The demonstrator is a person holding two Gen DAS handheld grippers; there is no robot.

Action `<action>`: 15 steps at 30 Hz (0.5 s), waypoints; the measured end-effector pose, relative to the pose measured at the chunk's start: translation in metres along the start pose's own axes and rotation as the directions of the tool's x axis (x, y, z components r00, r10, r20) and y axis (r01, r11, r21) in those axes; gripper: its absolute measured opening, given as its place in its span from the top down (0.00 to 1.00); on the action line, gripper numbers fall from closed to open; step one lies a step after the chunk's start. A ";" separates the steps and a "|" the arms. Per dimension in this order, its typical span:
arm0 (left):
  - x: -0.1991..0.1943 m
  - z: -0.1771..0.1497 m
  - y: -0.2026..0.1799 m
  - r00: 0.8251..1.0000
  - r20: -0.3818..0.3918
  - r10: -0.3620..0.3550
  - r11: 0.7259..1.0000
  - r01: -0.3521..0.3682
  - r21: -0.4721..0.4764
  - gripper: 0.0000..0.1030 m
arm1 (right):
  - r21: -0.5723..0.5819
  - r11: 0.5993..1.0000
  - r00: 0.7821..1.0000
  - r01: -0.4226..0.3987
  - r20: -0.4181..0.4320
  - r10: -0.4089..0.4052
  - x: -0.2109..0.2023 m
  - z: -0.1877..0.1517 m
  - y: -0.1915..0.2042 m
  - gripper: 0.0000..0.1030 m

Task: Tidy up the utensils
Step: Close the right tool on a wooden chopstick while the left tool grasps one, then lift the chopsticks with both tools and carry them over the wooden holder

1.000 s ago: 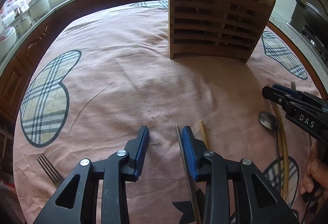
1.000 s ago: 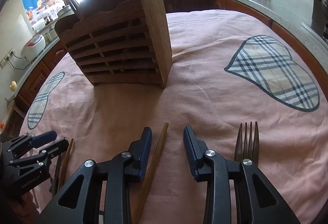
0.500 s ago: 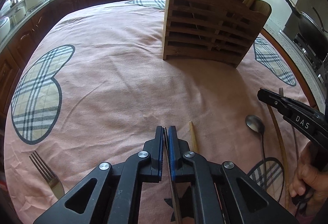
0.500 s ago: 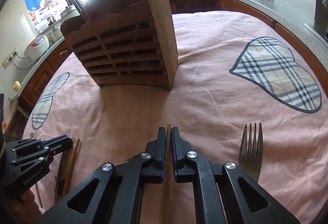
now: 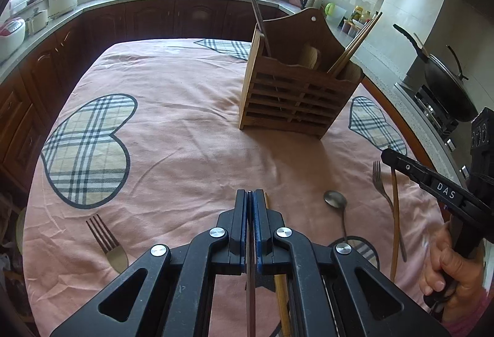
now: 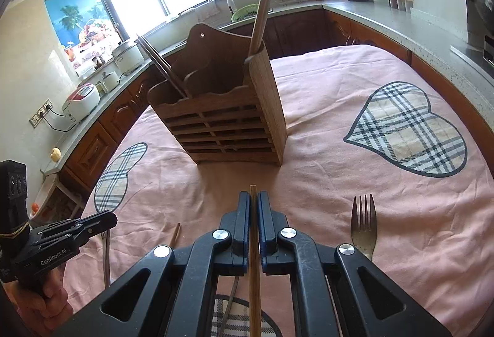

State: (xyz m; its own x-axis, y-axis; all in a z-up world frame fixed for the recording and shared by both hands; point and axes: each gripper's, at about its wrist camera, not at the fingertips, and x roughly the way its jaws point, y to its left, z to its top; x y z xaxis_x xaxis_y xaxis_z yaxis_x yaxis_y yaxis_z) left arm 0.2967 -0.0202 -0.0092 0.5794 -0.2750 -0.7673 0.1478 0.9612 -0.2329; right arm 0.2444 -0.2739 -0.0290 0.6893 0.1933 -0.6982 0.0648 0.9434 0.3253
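Observation:
My left gripper (image 5: 250,194) is shut on a thin dark chopstick (image 5: 250,290) that runs back between its blue pads. My right gripper (image 6: 253,195) is shut on a brown wooden chopstick (image 6: 253,275), whose tip pokes just past the pads. Both are raised above the pink tablecloth (image 5: 173,158). The slatted wooden utensil holder (image 5: 293,96) (image 6: 228,127) stands ahead with chopsticks (image 5: 355,40) leaning in it. In the left wrist view the right gripper (image 5: 386,155) is at the right, in a hand. The left gripper (image 6: 106,221) shows at the left of the right wrist view.
On the cloth lie a light wooden chopstick (image 5: 282,306), a spoon (image 5: 335,199), a fork (image 5: 378,179) (image 6: 364,222) and another fork (image 5: 106,241) at the near left. Kitchen counters (image 6: 401,19) ring the table, and a wok (image 5: 444,84) sits on the stove.
Both grippers went from open to shut, each on a chopstick, then rose off the cloth. The holder and the counters now sit lower in both views.

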 end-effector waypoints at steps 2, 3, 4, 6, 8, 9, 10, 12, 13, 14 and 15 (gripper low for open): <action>-0.013 -0.002 0.000 1.000 0.016 -0.003 1.000 0.003 0.001 0.98 | -0.004 1.000 1.000 -0.004 0.015 0.004 -0.009 0.001 0.003 0.95; -0.020 -0.003 -0.001 1.000 0.025 -0.005 1.000 0.004 0.001 0.98 | -0.007 1.000 1.000 -0.006 0.024 0.006 -0.013 0.002 0.005 0.95; -0.027 -0.005 -0.001 0.999 0.034 -0.006 1.000 0.006 0.001 0.98 | -0.009 1.000 0.999 -0.009 0.033 0.009 -0.018 0.002 0.007 0.95; -0.043 -0.009 -0.003 0.999 0.052 -0.011 1.000 0.011 0.003 0.98 | -0.017 1.000 0.999 -0.014 0.049 0.015 -0.027 0.003 0.011 0.95; -0.057 -0.013 -0.003 0.998 0.069 -0.015 1.000 0.014 0.006 0.98 | -0.026 0.999 0.998 -0.019 0.063 0.021 -0.036 0.003 0.014 0.95; -0.064 -0.015 -0.003 0.997 0.076 -0.016 1.000 0.016 0.008 0.98 | -0.029 0.999 0.997 -0.022 0.070 0.024 -0.041 0.003 0.015 0.95; -0.069 -0.018 -0.004 0.996 0.083 -0.017 1.000 0.016 0.011 0.98 | -0.033 0.999 0.997 -0.025 0.077 0.028 -0.045 0.003 0.016 0.95; -0.081 -0.023 -0.003 0.995 0.094 -0.020 1.000 0.018 0.015 0.98 | -0.043 0.999 0.996 -0.030 0.088 0.034 -0.054 0.001 0.019 0.95; -0.087 -0.026 -0.003 0.995 0.098 -0.020 1.000 0.018 0.016 0.98 | -0.049 0.998 0.995 -0.031 0.093 0.035 -0.059 0.000 0.021 0.95; -0.092 -0.029 -0.002 0.995 0.102 -0.020 1.000 0.018 0.018 0.98 | -0.055 0.998 0.995 -0.031 0.098 0.036 -0.063 -0.001 0.022 0.95; -0.098 -0.032 -0.002 0.994 0.107 -0.020 1.000 0.018 0.018 0.98 | -0.060 0.998 0.994 -0.032 0.103 0.038 -0.068 -0.002 0.024 0.95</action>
State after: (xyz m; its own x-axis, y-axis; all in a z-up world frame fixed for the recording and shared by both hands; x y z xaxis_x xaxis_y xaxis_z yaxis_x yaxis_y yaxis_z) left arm 0.2145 0.0043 0.0474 0.6591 -0.2900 -0.6939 0.1725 0.9564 -0.2359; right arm 0.1974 -0.2635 0.0248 0.7618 0.2004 -0.6160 -0.0004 0.9511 0.3090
